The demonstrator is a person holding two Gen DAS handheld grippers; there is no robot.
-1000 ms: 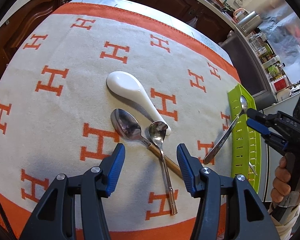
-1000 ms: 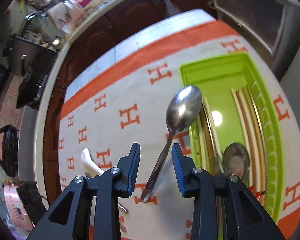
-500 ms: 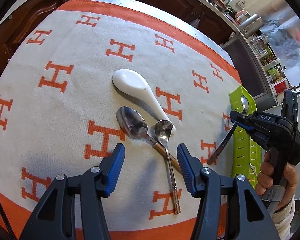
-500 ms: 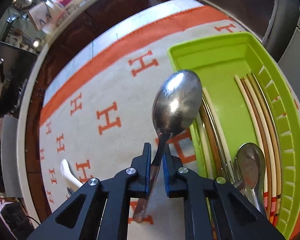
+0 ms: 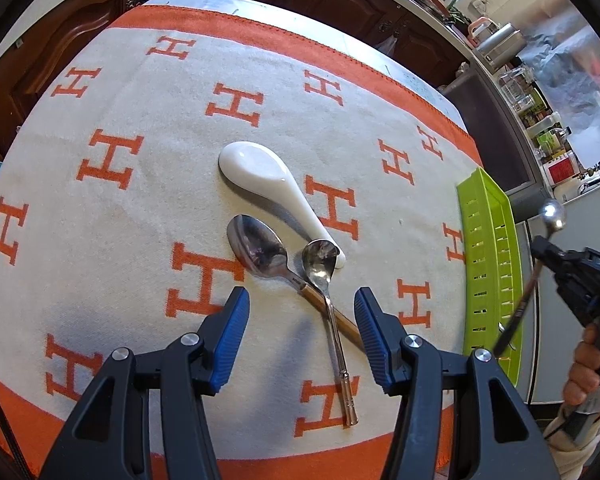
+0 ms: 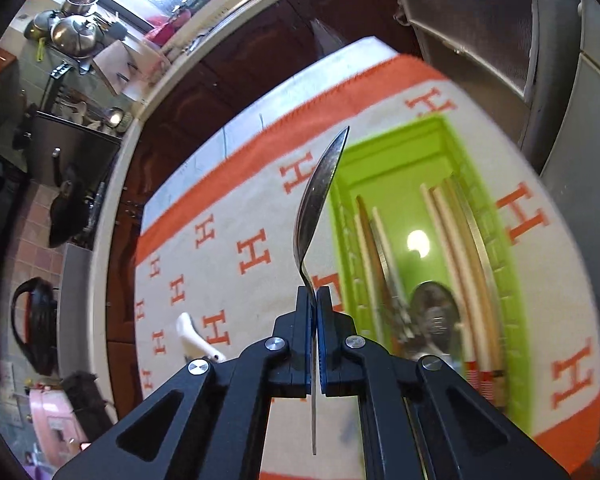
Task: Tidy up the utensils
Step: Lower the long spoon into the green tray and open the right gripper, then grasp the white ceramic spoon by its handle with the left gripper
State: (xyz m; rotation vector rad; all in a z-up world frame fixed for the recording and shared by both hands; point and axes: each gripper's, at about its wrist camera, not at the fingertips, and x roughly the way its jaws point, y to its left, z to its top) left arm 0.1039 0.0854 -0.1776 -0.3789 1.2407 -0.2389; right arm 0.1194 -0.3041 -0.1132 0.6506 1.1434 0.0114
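My right gripper (image 6: 313, 300) is shut on the neck of a steel spoon (image 6: 320, 196), held edge-on in the air beside the green tray (image 6: 516, 280). The same spoon (image 5: 553, 213) shows at the far right of the left wrist view, above the tray (image 5: 486, 264). My left gripper (image 5: 302, 312) hangs open over the cloth, nothing between its fingers. Just beyond it lie a white ceramic spoon (image 5: 268, 184), a wooden-handled steel spoon (image 5: 260, 250) and a small steel spoon (image 5: 320, 264), whose handles cross.
The tray holds several chopsticks (image 6: 456, 248), a fork and a metal spoon (image 6: 436, 316). An orange and white H-patterned cloth (image 5: 140, 200) covers the table. A person's hand (image 5: 586, 372) grips the right tool. Dark cabinets and kitchen clutter ring the table.
My right gripper closed on the steel spoon that leaned on the tray edge and lifted it off the cloth, turning it edge-on. The left gripper stayed put.
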